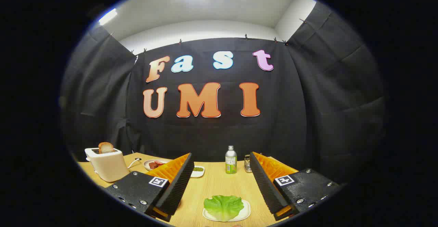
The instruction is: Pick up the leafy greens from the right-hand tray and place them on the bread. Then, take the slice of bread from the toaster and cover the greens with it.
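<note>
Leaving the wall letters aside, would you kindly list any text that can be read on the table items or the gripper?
Nothing can be read.
Bottle label: print too small to read.
Square markers on the fingers: black-and-white patterns, no words.
Toaster: no text visible.
The gripper is open, with the lettuce leaf lying between its fingers.

One gripper [219, 182] with two fingers [178, 186] spread apart, nothing held. One lettuce leaf [223, 206] on one white tray [245, 215], between the fingers. One toaster [106, 165] holding one bread slice [106, 147], beyond the left finger. One plate [147, 165], one small dish [198, 171], one bottle [231, 160] and one small jar [247, 163], all beyond the fingers.
</note>
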`<action>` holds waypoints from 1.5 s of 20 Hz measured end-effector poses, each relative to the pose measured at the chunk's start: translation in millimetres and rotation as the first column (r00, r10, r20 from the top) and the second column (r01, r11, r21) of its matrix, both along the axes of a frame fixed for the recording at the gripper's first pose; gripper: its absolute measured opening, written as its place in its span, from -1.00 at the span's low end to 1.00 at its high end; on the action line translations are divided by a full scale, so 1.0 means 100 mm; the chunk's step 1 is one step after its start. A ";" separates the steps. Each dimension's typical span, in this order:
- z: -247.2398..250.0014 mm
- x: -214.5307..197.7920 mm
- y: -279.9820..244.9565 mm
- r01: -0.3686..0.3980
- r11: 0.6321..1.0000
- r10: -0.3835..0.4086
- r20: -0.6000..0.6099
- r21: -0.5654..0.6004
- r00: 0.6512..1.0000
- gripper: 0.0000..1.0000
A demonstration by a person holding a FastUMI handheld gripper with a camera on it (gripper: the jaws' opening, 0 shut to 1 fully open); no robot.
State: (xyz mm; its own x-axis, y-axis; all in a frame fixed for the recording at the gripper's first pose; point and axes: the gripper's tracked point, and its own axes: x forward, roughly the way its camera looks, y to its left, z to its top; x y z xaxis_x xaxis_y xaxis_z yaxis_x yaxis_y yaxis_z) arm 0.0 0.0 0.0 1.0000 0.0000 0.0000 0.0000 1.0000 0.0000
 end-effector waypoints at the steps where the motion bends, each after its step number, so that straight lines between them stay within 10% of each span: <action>1: -0.03 0.00 0.01 0.001 1.000 -0.001 -0.010 0.004 1.000 0.95; 30: -0.94 0.68 0.23 -0.011 0.999 0.004 -0.209 -0.030 0.978 0.96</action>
